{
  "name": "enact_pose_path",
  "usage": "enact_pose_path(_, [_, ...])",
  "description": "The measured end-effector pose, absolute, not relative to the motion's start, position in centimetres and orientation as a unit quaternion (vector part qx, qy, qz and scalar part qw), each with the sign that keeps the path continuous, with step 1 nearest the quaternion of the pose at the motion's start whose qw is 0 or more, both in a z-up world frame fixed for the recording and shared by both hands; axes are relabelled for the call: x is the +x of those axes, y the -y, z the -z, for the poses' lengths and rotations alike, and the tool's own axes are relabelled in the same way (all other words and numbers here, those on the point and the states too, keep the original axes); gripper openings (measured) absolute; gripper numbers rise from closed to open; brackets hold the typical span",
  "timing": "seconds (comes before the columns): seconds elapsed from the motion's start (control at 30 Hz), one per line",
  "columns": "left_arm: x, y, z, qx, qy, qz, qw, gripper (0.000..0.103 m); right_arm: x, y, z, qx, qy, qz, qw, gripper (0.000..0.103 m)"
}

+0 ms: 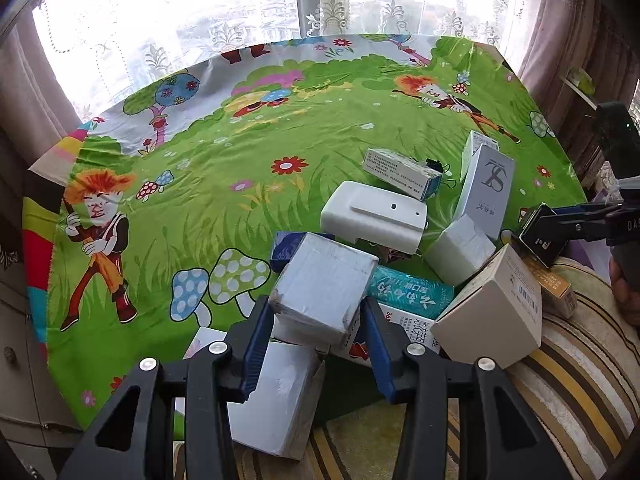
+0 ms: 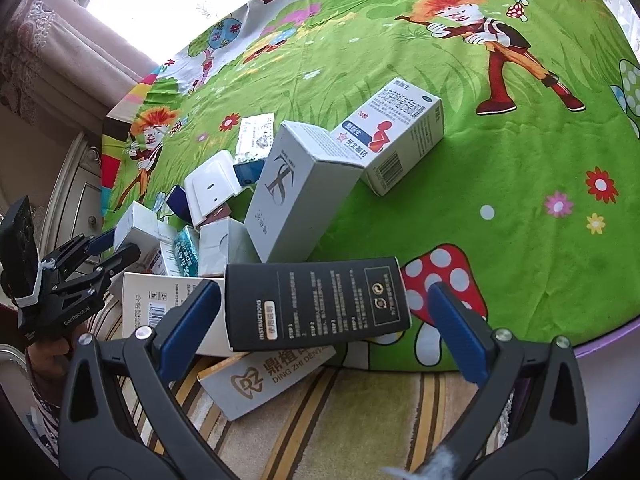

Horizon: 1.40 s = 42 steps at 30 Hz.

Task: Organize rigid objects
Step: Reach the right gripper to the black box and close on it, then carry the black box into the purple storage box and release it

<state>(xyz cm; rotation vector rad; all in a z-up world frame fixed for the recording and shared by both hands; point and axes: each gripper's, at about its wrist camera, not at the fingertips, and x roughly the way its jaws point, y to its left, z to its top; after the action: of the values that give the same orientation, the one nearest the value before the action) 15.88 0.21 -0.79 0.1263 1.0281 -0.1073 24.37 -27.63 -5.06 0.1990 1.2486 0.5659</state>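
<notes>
A pile of boxes lies at the near edge of the cartoon cloth (image 1: pixel 248 168). My left gripper (image 1: pixel 316 312) stands open around a grey-taped box (image 1: pixel 324 280) on top of the pile; the pads are at its sides, contact unclear. My right gripper (image 2: pixel 324 312) stands wide open around a black instruction box (image 2: pixel 316 304), with a clear gap on its right side. In the left wrist view the right gripper (image 1: pixel 560 228) and black box (image 1: pixel 540 240) show at the far right. The left gripper (image 2: pixel 116 248) shows at the left of the right wrist view.
The pile holds a white plastic device (image 1: pixel 376 216), a tall grey box (image 1: pixel 486 188), a teal pack (image 1: pixel 408 292), a beige cube box (image 1: pixel 496 312) and a white medicine box (image 2: pixel 396 136). A dental box (image 2: pixel 264 376) lies on a striped cushion (image 2: pixel 360 420). Curtains hang behind.
</notes>
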Motion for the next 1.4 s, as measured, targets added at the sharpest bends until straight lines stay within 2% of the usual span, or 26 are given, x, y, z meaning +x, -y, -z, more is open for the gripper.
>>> enact_pose_path(0.2, [15.1, 0.1, -0.3, 0.042, -0.478, 0.055, 0.875, 0.046, 24.8, 27.0, 5.8, 0.089, -0.587, -0.261, 0.761, 0.103])
enact_pose_path(0.33, [14.3, 0.6, -1.4, 0.022, -0.467, 0.055, 0.882, 0.046, 24.3, 26.9, 5.7, 0.081, -0.583, -0.271, 0.762, 0.091])
enact_pose_path(0.67, [12.2, 4.9, -3.5, -0.011, -0.441, 0.095, 0.892, 0.046, 21.3, 29.1, 2.1, 0.070, -0.516, -0.249, 0.817, 0.091])
enact_pose_path(0.97, [10.7, 11.7, -3.5, -0.020, -0.452, 0.175, 0.874, 0.046, 15.3, 35.1, -1.8, 0.053, -0.446, -0.166, 0.878, 0.091])
enact_pose_path(1.4, [9.3, 21.3, -2.7, -0.023, -0.495, 0.266, 0.827, 0.046, 8.8, 44.1, -2.0, 0.036, -0.427, -0.046, 0.902, 0.091])
